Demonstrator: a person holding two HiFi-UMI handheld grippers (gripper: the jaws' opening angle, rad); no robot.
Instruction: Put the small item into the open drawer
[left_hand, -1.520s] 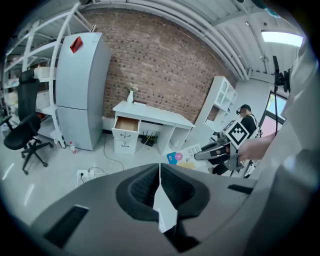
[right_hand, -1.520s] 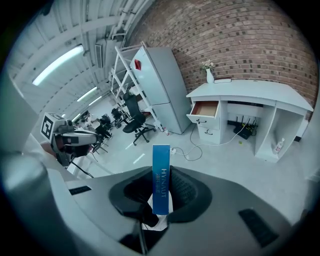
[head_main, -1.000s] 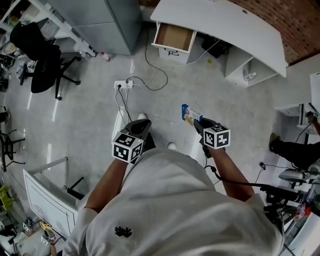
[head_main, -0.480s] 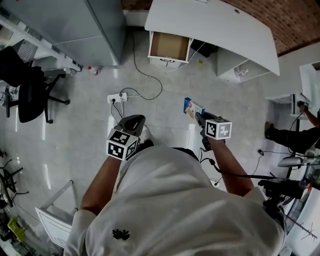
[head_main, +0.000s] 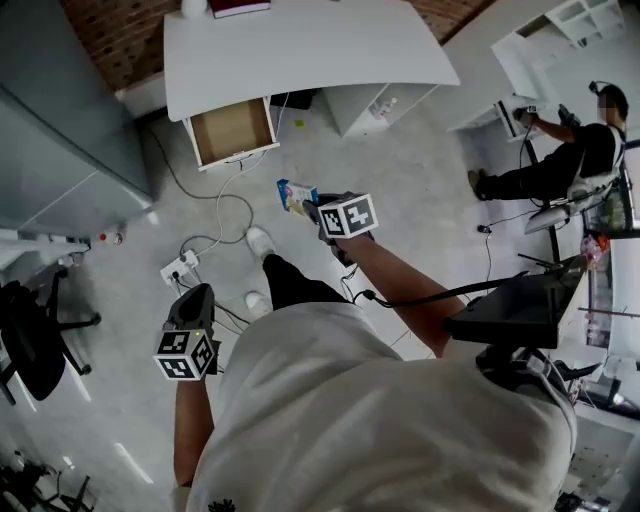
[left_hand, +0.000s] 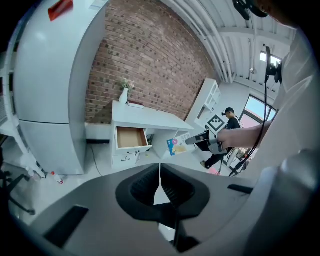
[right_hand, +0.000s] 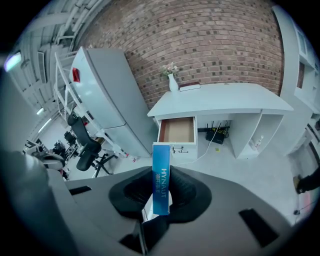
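Observation:
A small blue box (head_main: 296, 196) stands upright between the pads of my right gripper (head_main: 310, 205), which is shut on it. In the right gripper view the box (right_hand: 161, 177) lines up just below the open drawer (right_hand: 177, 131). The drawer (head_main: 232, 131) is pulled out from under the left end of the white desk (head_main: 300, 50), and its brown bottom is bare. My left gripper (head_main: 193, 300) hangs low at the left, shut with nothing in it. From the left gripper view (left_hand: 160, 175) I see the drawer (left_hand: 131, 138) and the box (left_hand: 174, 146) to its right.
A tall grey cabinet (head_main: 60, 120) stands left of the desk. A power strip (head_main: 180, 268) and cables lie on the floor before the drawer. White shelves (head_main: 385, 105) sit under the desk's right side. A person (head_main: 560, 160) is at the far right, an office chair (head_main: 30, 340) at the left.
The whole view has swung round and the desk has come closer. My right gripper has carried the box forward toward the drawer. My left gripper has dropped back to the lower left.

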